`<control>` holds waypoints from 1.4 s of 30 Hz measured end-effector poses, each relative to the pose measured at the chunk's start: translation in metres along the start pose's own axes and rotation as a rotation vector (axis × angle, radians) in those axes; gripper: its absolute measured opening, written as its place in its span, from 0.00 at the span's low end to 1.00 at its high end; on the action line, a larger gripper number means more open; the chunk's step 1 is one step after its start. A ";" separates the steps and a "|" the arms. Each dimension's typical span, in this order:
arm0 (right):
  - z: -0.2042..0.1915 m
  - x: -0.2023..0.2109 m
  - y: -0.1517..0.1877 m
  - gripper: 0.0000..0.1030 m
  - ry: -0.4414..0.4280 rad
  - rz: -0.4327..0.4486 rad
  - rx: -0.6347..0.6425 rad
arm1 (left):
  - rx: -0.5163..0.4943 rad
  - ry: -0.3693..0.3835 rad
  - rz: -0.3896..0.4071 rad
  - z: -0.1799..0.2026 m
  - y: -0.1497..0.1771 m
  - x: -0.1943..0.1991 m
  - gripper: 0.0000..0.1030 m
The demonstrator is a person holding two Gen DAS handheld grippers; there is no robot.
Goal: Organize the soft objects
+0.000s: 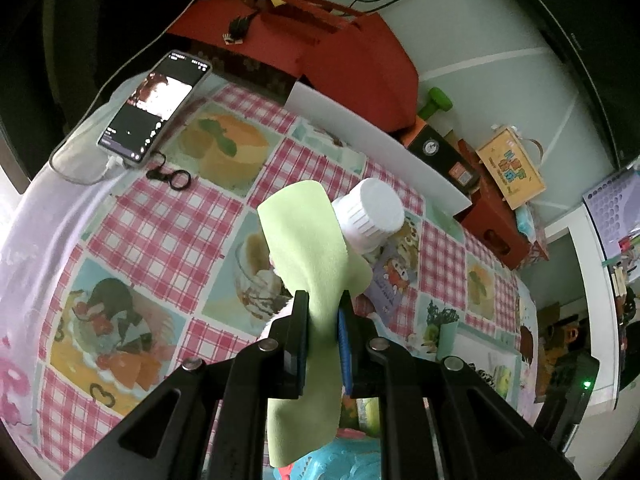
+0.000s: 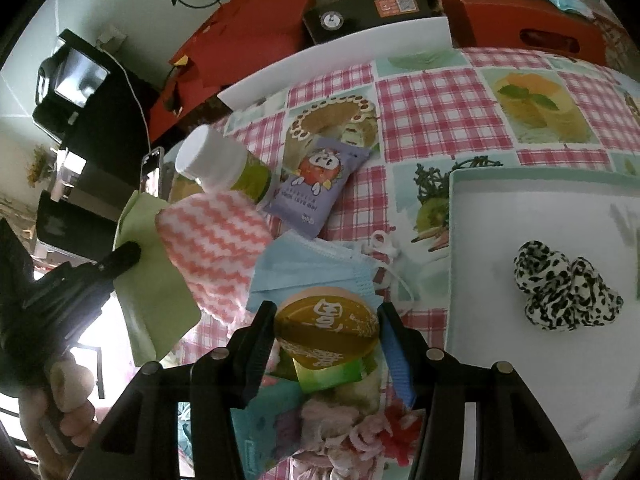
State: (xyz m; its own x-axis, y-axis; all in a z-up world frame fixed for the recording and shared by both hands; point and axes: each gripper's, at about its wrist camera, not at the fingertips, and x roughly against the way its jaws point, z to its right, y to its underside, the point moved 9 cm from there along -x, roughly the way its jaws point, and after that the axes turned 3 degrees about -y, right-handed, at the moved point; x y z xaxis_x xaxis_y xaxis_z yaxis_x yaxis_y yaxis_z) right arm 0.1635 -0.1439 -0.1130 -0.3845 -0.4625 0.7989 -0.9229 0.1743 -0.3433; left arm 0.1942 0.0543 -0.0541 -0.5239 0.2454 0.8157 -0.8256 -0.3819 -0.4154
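Pale green cloth (image 1: 308, 248) is pinched between the narrow-set jaws of the left gripper (image 1: 323, 330), and it is held clear of the table, one end draped upward past the fingers and the other hanging below them. From the right wrist view the same cloth is seen at the left, clamped by the black finger of that gripper, with a person's hand (image 2: 66, 404) wrapped around the handle below.

Behind the cloth, a bottle with a white ribbed cap (image 1: 370, 208) is seen lying on the checked tablecloth (image 1: 160, 220), and a purple snack packet (image 2: 320, 184) is lying just beside it. A pink-and-white zigzag cloth (image 2: 216, 248) is bunched next to the green one, and a blue face mask (image 2: 316, 268) is spread beside that, its ear loops trailing to the right.

The right gripper (image 2: 326, 330) is held about half spread, and a round can with a gold lid (image 2: 326, 326) is seen between its two fingers; whether the pads actually press on it cannot be told. Under the can, a jumble of pink and red soft items (image 2: 352, 432) is partly hidden.

To the right, a white tray (image 2: 500, 200) is set on the table, and a black-and-white spotted scrunchie (image 2: 564, 288) is lying in it. A phone (image 1: 154, 104) with a lit screen is propped at the far left edge of the table.
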 end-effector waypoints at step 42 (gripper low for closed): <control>0.030 0.029 -0.007 0.53 -0.060 0.087 -0.052 | -0.203 -0.027 -0.065 0.062 0.025 -0.023 0.13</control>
State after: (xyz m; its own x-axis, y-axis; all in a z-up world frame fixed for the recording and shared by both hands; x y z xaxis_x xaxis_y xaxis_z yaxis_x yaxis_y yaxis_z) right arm 0.1594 -0.1848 -0.1027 -0.4629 -0.4944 0.7357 -0.8864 0.2599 -0.3831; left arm 0.1989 -0.0162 -0.0577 -0.4642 0.2385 0.8530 -0.8844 -0.1781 -0.4315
